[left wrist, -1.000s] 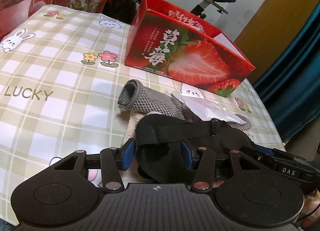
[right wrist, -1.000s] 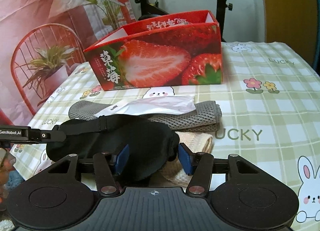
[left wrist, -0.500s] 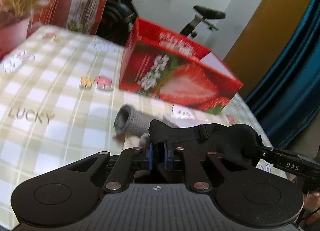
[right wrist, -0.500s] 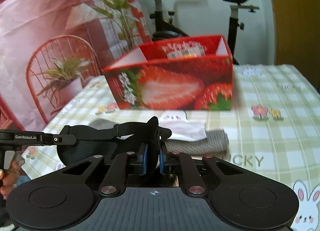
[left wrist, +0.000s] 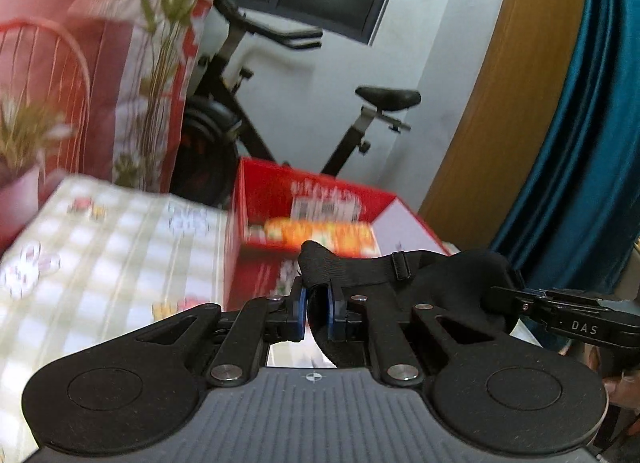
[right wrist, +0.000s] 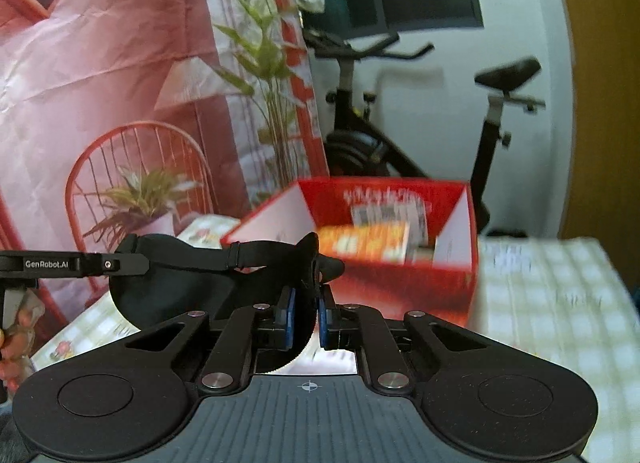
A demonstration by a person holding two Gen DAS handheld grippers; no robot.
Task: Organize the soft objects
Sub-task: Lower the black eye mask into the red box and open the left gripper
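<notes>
Low centre of both wrist views, each hand-held gripper is clamped on the black eye mask: left hand-held gripper pinches one end, right hand-held gripper pinches the other, blue pads pressed onto the fabric. Eye mask hangs stretched between them, strap across the top, lifted clear of the worktop. A second ago the jaws stood wide around the mask as it lay on the folded cloths; half a second ago they had closed; now the mask is up in the air and the cloths are out of view. Views tilt upward and blur, so the lift is fast. Red strawberry box sits just beyond the mask, centre frame, open top, with printed packs inside. Likely the mask goes into that box next. Exercise bike stands behind, upper centre.
</notes>
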